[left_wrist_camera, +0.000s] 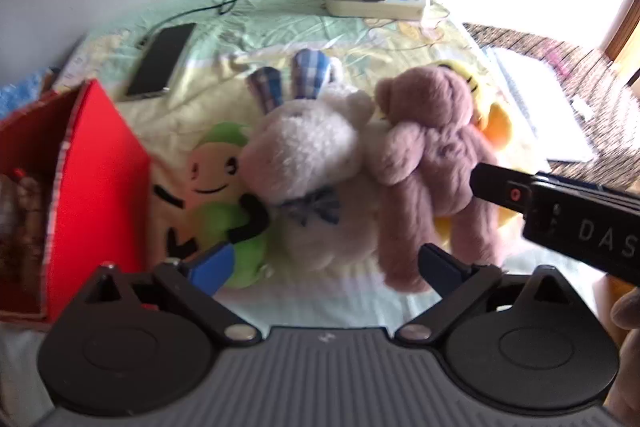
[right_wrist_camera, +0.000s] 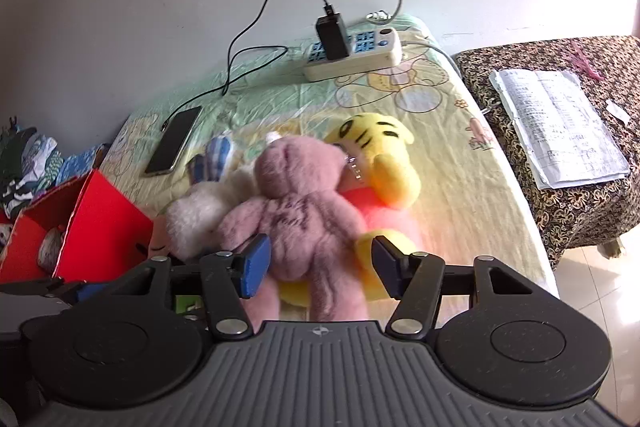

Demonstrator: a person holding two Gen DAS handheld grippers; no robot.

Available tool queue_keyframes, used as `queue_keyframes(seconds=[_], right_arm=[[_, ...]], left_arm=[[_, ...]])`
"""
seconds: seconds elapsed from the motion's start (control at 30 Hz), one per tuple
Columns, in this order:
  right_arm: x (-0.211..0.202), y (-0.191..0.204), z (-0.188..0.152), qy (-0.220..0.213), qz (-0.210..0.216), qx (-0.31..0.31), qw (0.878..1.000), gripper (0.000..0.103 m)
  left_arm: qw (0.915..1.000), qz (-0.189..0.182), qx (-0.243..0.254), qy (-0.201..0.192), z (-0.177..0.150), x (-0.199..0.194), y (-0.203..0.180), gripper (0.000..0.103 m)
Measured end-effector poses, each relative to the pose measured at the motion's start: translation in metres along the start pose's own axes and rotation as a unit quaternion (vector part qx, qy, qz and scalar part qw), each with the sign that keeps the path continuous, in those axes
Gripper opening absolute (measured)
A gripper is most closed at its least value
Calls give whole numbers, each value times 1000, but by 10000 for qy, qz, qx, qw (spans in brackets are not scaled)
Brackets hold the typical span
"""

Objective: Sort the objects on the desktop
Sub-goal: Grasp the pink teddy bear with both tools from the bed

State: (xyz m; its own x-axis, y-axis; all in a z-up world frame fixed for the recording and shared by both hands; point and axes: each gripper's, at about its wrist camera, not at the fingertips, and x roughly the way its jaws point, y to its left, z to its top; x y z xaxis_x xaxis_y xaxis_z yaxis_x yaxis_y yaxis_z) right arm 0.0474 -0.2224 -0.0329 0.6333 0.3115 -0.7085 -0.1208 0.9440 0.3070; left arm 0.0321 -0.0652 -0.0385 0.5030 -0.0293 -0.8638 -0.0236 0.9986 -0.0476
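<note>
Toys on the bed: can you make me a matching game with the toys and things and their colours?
Things:
1. teddy bear
2. bunny
3. box
4. phone

Colours:
A. red
B. black
C. pink
D. white

Pairs: 1-C, 2-D, 3-A, 4-B

Yellow plush (right_wrist_camera: 384, 163) mostly hidden behind pink bear (right_wrist_camera: 296, 203) — red box (left_wrist_camera: 92, 183) contents blurred.
</note>
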Motion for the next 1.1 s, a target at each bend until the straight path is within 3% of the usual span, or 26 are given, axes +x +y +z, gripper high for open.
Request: queue_keyframes(seconds=[0.07, 0.3, 0.43, 0.57, 0.67, 0.87, 1.03, 1.1], right_arm=[[1, -7, 3, -21, 45, 66, 10000, 47], [11, -22, 18, -95, 517, 305, 9982, 42], [26, -25, 23, 33, 844, 408, 9956, 43], [38, -26, 27, 83, 1017, 414, 9939, 43], [45, -25, 28, 107, 1027, 306, 9942, 46], [60, -20, 25, 302, 1061, 11, 9939, 60], [59, -24, 25, 434, 1222, 114, 9915, 52], [57, -25, 22, 556, 1335, 153, 9894, 48]], left_arm=[[9997, -189, -95, -90, 3, 2, 3, 95], [9953, -802, 281, -456, 20, 4, -12, 91], [9931, -1073, 410, -227, 26, 24, -24, 90], [9914, -1283, 250, 54, 31, 44, -21, 82], [9890, -1470, 61, 154, 35, 54, -15, 83], [9870, -1596, 32, 203, 39, 62, -17, 81], [9849, -1726, -28, 129, 40, 59, -14, 79], [9868, -1616, 64, 118, 39, 57, -17, 74]])
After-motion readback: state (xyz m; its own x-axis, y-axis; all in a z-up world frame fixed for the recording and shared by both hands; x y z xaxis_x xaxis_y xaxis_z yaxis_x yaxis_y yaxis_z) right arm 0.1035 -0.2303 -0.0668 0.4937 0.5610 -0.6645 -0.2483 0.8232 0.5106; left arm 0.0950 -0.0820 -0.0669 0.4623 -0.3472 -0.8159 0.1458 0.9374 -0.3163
